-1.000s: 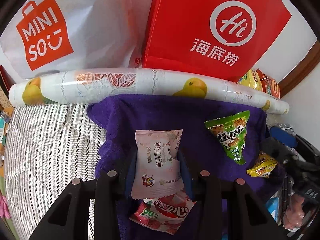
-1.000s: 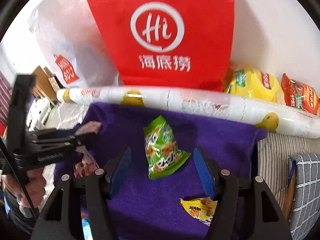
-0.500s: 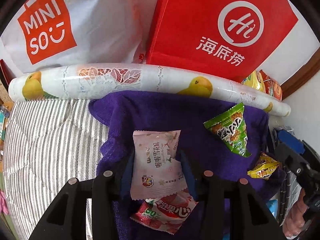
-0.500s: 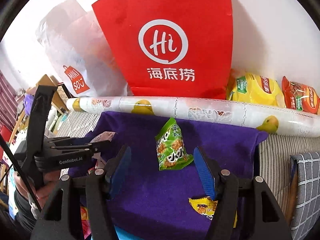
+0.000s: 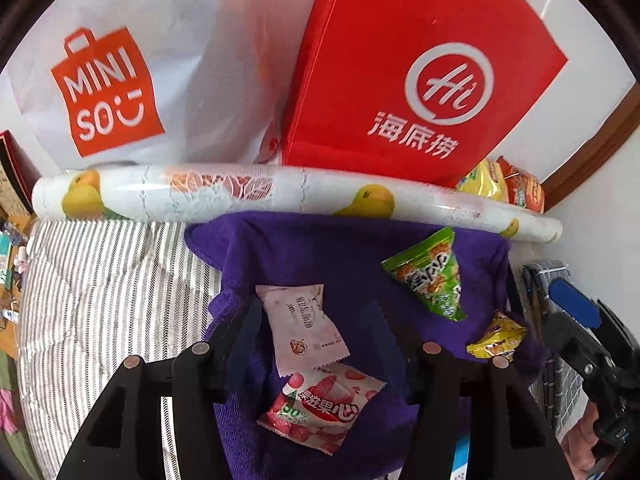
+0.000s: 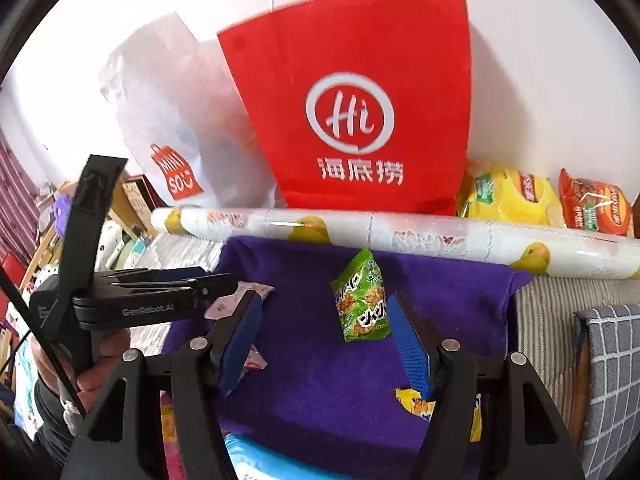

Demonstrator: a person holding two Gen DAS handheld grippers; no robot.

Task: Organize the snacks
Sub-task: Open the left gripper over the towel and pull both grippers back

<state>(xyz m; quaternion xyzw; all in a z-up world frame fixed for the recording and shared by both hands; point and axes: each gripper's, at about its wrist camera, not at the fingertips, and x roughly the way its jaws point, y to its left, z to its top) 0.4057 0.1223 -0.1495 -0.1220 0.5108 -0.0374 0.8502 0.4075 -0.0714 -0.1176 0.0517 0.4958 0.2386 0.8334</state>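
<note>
Near the purple towel's (image 5: 312, 264) left edge, the left gripper (image 5: 316, 328) has just been opening, fingers released around a pink packet (image 5: 302, 328): light, crinkly, best pinched across its flat middle. From the right wrist, the right gripper (image 6: 324, 340) hangs parted, empty, beside a green packet (image 6: 360, 300).

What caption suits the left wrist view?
Open left tool above a pale pink snack packet on the purple towel.
</note>
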